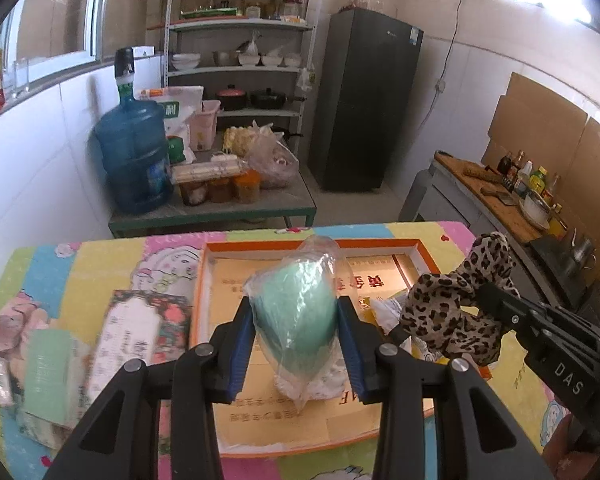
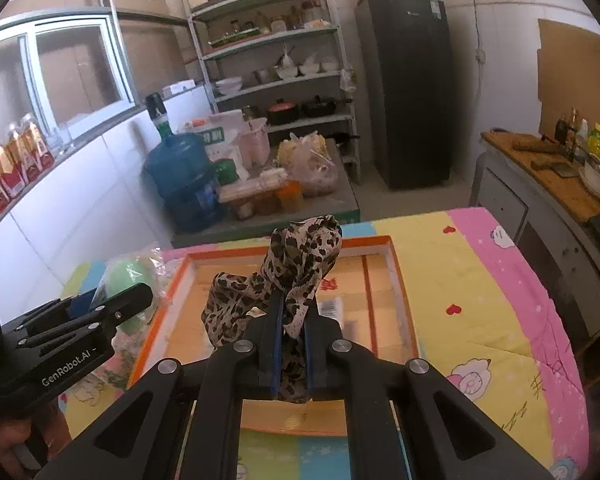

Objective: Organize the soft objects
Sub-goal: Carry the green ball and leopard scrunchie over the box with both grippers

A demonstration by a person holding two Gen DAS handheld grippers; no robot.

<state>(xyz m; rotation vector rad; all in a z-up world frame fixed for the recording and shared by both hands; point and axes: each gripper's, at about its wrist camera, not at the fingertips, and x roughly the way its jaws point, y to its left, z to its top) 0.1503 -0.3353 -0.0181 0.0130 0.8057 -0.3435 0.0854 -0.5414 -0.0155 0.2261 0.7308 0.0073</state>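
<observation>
My left gripper (image 1: pixel 296 310) is shut on a mint-green soft object in a clear plastic bag (image 1: pixel 300 312), held above the orange-rimmed box (image 1: pixel 427 258). My right gripper (image 2: pixel 292 308) is shut on a leopard-print cloth (image 2: pixel 300 256), held over the same box (image 2: pixel 395 264). In the left wrist view the cloth (image 1: pixel 455 304) and right gripper (image 1: pixel 495 304) hang over the box's right side. In the right wrist view the bagged green object (image 2: pixel 126 276) and left gripper (image 2: pixel 112 304) are at the left.
The box lies on a table with a colourful cartoon cloth (image 1: pixel 100 256). A patterned packet (image 1: pixel 140 328), a green-striped pack (image 1: pixel 46 376) and white wrapped items lie left of the box. A low table with a water jug (image 1: pixel 134 156), shelves and a fridge (image 1: pixel 363 100) stand behind.
</observation>
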